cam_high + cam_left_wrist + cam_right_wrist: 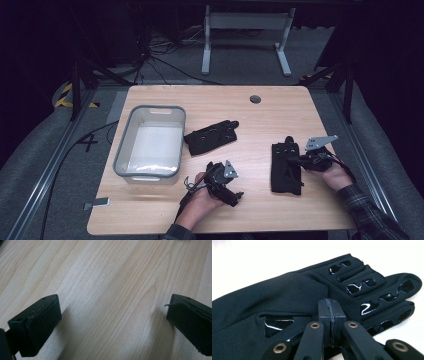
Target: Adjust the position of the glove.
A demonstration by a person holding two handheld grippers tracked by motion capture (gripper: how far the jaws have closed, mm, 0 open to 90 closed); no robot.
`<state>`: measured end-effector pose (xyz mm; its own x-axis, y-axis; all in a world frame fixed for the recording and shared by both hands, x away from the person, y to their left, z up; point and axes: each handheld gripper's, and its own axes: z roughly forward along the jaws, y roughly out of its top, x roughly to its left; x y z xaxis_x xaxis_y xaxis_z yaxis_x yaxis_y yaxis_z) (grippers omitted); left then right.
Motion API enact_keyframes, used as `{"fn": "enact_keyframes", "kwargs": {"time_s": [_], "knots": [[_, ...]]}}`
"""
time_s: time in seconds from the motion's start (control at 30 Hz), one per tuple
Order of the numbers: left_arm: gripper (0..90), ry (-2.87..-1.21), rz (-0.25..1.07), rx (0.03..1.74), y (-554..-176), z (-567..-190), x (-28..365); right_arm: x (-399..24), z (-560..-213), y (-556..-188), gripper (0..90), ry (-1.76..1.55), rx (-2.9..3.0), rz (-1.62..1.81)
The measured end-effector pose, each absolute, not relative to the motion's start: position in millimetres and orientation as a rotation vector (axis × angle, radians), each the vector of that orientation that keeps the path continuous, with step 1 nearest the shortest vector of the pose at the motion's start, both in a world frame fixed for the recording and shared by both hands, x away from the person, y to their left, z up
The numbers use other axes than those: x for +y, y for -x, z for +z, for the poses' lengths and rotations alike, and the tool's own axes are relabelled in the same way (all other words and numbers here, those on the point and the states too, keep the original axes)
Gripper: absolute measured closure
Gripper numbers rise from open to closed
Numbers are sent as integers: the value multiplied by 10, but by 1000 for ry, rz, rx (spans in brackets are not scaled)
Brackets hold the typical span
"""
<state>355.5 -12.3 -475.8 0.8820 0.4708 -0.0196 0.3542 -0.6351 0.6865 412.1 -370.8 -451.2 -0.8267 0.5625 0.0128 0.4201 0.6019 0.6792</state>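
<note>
Right gripper view: the right gripper [331,315] has its jaws pressed together, pads meeting at the edge of a black glove [287,297]; whether fabric is pinched between them I cannot tell. High view: that glove [286,167] lies flat on the wooden table [280,115], right of centre. The left gripper [113,322] hovers wide open over bare wood. A second black glove [211,136] lies beside a grey plastic bin [150,142].

Two black gloves [286,167] [211,136], one grey bin [150,142], two hand-held grippers [239,196] [292,160].

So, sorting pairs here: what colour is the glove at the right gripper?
Black glove with glossy black patches, clearest in the right gripper view.
</note>
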Motion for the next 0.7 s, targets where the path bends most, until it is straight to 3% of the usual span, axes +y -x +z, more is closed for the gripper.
{"fn": "enact_keyframes", "kwargs": {"time_s": [0.33, 0.7], "knots": [[0, -2321, 208, 588, -3557, -4758, -123, -3711, -4510, -3768, 900, -691, 2724, 1054], [0, -2322, 208, 588, -3557, -4757, -123, -3737, -4468, -3731, 867, -694, 2685, 1084]]}}
